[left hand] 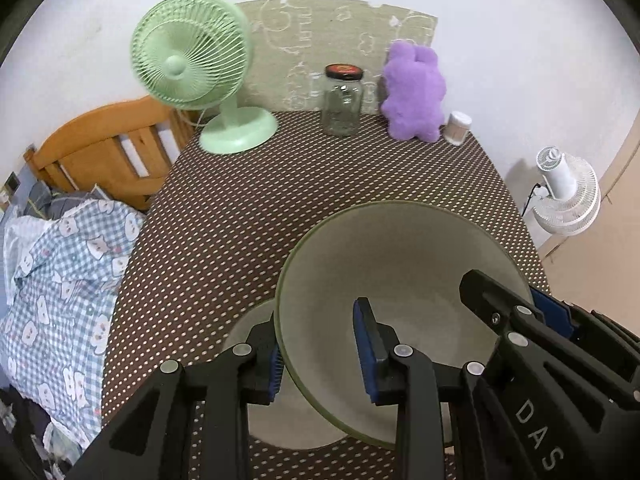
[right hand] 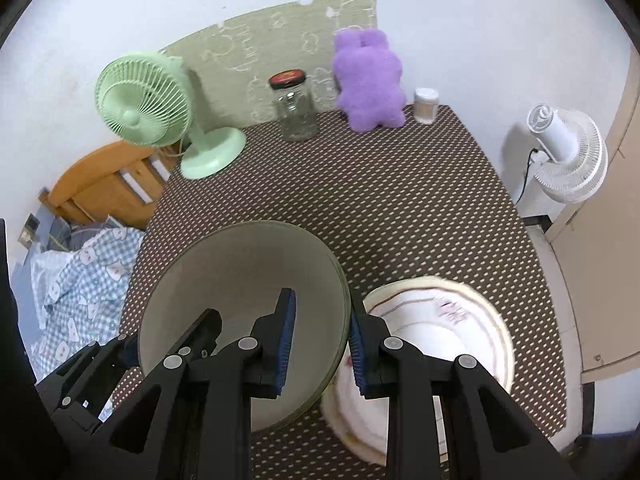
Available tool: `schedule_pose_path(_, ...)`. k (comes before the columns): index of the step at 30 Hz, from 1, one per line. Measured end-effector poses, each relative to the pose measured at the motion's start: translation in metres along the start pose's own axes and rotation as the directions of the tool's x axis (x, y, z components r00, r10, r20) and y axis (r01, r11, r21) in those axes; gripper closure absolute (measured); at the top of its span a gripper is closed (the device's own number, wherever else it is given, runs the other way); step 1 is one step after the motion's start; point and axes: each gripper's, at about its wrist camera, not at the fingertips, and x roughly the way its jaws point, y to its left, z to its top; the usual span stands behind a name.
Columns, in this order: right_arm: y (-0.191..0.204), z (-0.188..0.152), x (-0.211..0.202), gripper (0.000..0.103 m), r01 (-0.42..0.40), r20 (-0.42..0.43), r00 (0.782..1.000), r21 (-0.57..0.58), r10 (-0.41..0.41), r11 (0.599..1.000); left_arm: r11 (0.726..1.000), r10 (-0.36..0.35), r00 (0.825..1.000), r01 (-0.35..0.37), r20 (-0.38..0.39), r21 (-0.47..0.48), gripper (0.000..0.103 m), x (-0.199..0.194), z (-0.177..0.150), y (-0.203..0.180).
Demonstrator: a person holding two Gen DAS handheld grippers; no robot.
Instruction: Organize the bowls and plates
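Observation:
A grey-green bowl is held above the dotted brown table, tilted. My left gripper straddles its left rim, one finger inside and one outside. My right gripper straddles its right rim the same way, and also shows in the left wrist view. The jaws of both stand wide with gaps to the rim; whether the pads press it is unclear. A second grey bowl sits on the table below the held one. White plates with a pink pattern are stacked on the table at the right.
At the table's back stand a green desk fan, a glass jar with a black lid, a purple plush toy and a small white container. A bed with checked bedding lies left; a white floor fan stands right.

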Motion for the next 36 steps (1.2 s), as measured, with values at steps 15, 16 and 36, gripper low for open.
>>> schedule_pose_path(15,0.036,-0.031,0.031,0.074,-0.003,-0.079,0.997,-0.028,0.001,1.0,1.0,0.012,0.997,-0.015,-0.079,-0.027,0.074,0.027,-0.025,0.035)
schedule_pose_path(16,0.036,-0.033,0.034,0.074,-0.003,-0.086,0.996,-0.03,0.0,1.0,1.0,0.014,0.997,-0.016,-0.081,-0.027,0.074,0.028,-0.027,0.037)
schedule_pose_path(36,0.042,-0.049,0.066,0.075,-0.04,-0.15,0.988,-0.058,0.031,0.998,0.997,0.071,0.993,-0.069,-0.092,0.027,0.072,0.044,-0.044,0.042)
